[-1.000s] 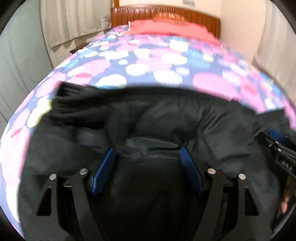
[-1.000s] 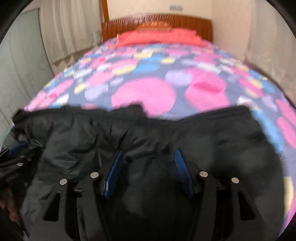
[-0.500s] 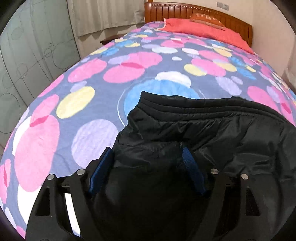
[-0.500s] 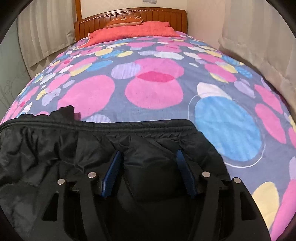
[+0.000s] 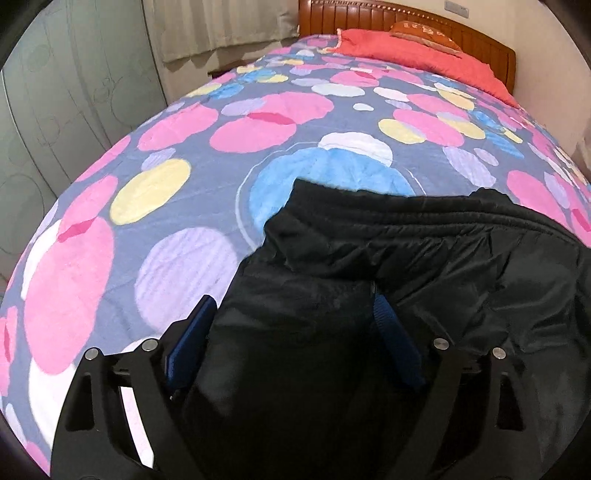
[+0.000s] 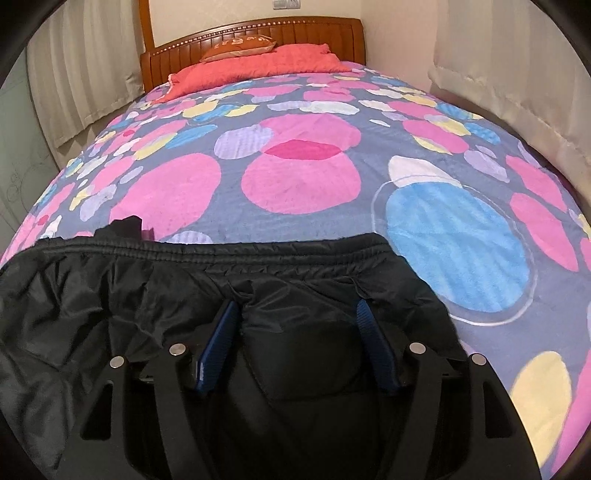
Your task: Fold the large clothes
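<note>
A black padded jacket [image 5: 424,251] lies on the spotted bed cover [image 5: 166,147], its ribbed hem band along the far edge. My left gripper [image 5: 291,299] sits over the jacket's left end, jaws opening wide, with loose black fabric lying between the blue pads [image 5: 192,339]. In the right wrist view the same jacket [image 6: 147,288] spreads off to the left. My right gripper [image 6: 297,304] is over its right end, jaws opening, and a puffed fold of fabric sits between the blue pads [image 6: 218,343]. Neither gripper shows in the other's view.
The bed cover [image 6: 295,177] stretches far ahead to a red pillow [image 6: 255,62] and a wooden headboard [image 6: 258,33]. Curtains [image 6: 517,85] hang along the right side. A pale wardrobe [image 5: 55,110] and a curtain stand to the left of the bed.
Both grippers have drawn apart to the jacket's two ends and sunk toward the bed. The other gripper has left each view. Both pairs of jaws stand wider than before.
</note>
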Demonstrator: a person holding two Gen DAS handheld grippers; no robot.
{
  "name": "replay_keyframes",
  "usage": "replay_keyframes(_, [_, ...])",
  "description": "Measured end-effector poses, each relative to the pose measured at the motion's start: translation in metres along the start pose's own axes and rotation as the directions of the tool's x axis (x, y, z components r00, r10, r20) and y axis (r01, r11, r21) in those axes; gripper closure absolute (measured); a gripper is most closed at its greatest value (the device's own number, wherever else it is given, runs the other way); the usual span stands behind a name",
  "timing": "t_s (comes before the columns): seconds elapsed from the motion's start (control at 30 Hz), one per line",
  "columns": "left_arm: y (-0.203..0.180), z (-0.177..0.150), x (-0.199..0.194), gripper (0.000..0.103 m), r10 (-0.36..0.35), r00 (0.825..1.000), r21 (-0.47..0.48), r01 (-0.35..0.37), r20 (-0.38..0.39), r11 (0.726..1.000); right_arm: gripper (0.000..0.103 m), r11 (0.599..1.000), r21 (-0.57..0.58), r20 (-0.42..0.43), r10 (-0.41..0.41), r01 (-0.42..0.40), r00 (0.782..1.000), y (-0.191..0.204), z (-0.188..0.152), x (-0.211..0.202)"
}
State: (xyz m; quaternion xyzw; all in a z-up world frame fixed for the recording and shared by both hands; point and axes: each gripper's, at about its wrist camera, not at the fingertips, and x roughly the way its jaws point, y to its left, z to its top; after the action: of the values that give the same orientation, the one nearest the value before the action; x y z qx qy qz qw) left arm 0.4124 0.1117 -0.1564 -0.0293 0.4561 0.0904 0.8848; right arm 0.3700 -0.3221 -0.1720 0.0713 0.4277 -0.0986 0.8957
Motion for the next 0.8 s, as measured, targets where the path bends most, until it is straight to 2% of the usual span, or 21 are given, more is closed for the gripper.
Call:
replay_keyframes(0.07, [0.010,-0.004,-0.012,0.016,-0.035,0.999,-0.030,0.034,-0.007,0.999,0.036,1.000,0.022,-0.008,0.014,-0.013,1.000,-0.005,-0.001,-0.017])
replay_keyframes(0.2, [0.043,-0.022,-0.048,0.016,-0.085,0.996,-0.101,0.087,0.028,0.991,0.036,0.999,0.053,0.019,0.011,-0.012,1.000,-0.022,-0.012,-0.055])
replay_keyframes(0.27, [0.056,-0.031,-0.063,0.016,-0.092,0.995,-0.127,0.097,0.048,0.987,0.031,0.997,0.073,0.033,0.000,-0.003,0.999,-0.032,-0.020,-0.073])
replay_keyframes(0.47, [0.095,-0.085,-0.100,0.016,-0.117,0.990,-0.244,0.132,0.077,0.961,0.030,0.987,0.160,0.021,0.008,-0.012,1.000,-0.071,-0.066,-0.112])
replay_keyframes(0.57, [0.109,-0.113,-0.107,0.016,-0.160,0.985,-0.313,0.171,0.063,0.934,0.030,0.980,0.197,0.002,0.028,-0.027,1.000,-0.083,-0.089,-0.119])
replay_keyframes(0.67, [0.115,-0.140,-0.115,0.011,-0.226,0.972,-0.365,0.235,0.068,0.901,0.030,0.968,0.244,-0.011,0.057,-0.053,0.998,-0.092,-0.114,-0.128])
replay_keyframes(0.8, [0.109,-0.168,-0.113,0.011,-0.331,0.941,-0.404,0.331,0.071,0.853,0.027,0.936,0.331,-0.028,0.133,-0.117,0.991,-0.096,-0.142,-0.128])
